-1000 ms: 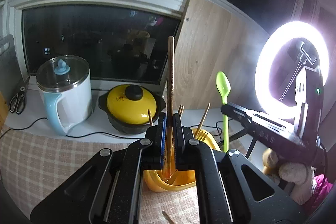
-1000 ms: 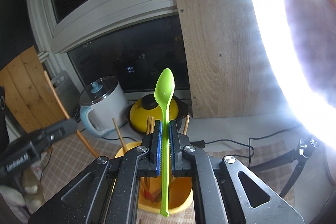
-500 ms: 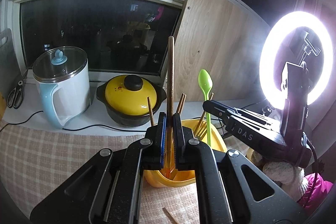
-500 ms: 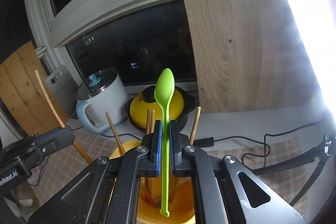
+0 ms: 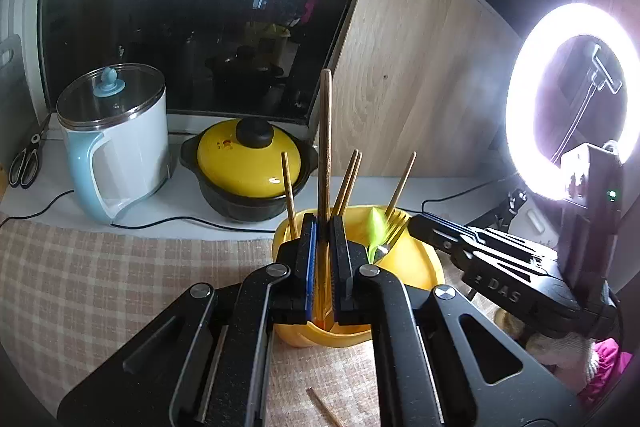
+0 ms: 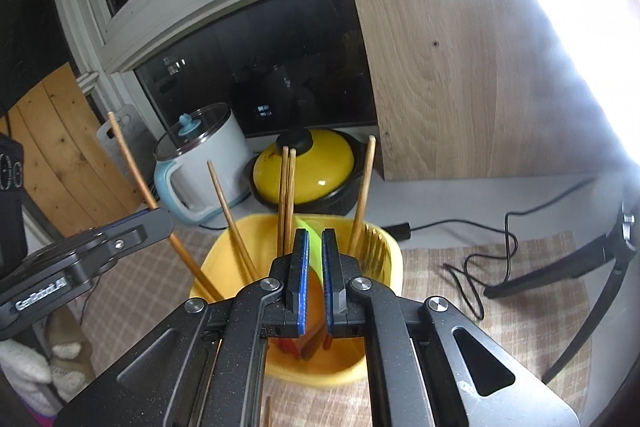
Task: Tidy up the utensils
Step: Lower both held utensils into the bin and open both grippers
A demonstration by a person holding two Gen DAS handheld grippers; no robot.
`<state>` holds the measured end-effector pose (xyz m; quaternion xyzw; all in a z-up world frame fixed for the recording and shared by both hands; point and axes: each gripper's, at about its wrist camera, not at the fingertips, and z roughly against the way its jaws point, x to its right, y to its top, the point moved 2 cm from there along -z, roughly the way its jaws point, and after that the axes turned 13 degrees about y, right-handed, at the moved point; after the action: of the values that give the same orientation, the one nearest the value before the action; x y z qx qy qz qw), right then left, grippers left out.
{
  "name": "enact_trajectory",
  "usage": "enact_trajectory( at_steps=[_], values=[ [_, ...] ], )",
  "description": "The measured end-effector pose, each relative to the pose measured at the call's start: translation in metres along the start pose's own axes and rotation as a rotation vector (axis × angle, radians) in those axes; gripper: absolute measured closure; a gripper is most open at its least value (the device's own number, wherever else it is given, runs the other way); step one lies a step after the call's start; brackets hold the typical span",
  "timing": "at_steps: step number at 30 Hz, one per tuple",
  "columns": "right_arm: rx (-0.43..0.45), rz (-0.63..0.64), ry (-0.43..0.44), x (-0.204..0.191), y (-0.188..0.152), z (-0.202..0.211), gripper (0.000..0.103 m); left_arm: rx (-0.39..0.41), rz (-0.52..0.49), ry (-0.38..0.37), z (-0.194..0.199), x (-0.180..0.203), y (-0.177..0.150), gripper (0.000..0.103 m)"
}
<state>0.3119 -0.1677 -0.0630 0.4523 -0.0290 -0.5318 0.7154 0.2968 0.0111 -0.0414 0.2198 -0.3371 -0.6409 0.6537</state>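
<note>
Both tools have sunk. Left wrist view: left gripper [image 5: 323, 259] stays clamped on a wooden chopstick [image 5: 325, 147], tip inside the yellow holder [image 5: 424, 267] directly ahead. Right wrist view: right gripper [image 6: 315, 275], nearly closed, pinches the green spoon [image 6: 313, 247], now lowered into that holder; release seems next.

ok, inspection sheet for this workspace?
Surface: checked tablecloth, one loose chopstick on it.
Job's things: yellow holder with short chopsticks, fork, green spoon.
Clutter: electric pot, yellow-lidded casserole, scissors at the back.
Grippers: left gripper shut on long chopstick, upright over holder; right gripper shut at holder, hold on spoon unclear.
Cables: black cord behind holder.
Surroundings: dark window, wooden board, ring light.
</note>
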Motion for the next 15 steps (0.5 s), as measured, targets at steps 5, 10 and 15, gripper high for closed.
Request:
enact_trajectory(
  at_steps=[5,10,15],
  values=[
    [-0.019,-0.012,0.006,0.005,-0.011,0.005,0.098,-0.02,-0.017,0.0,-0.006,0.005,-0.007,0.099],
    [-0.03,-0.034,0.023,0.009,-0.023,0.013,0.098,-0.028,-0.033,0.015,-0.008,0.008,-0.012,0.099],
    [-0.048,-0.022,0.018,0.007,-0.033,0.02,0.098,-0.036,-0.044,0.034,-0.007,0.009,-0.016,0.095]
  ],
)
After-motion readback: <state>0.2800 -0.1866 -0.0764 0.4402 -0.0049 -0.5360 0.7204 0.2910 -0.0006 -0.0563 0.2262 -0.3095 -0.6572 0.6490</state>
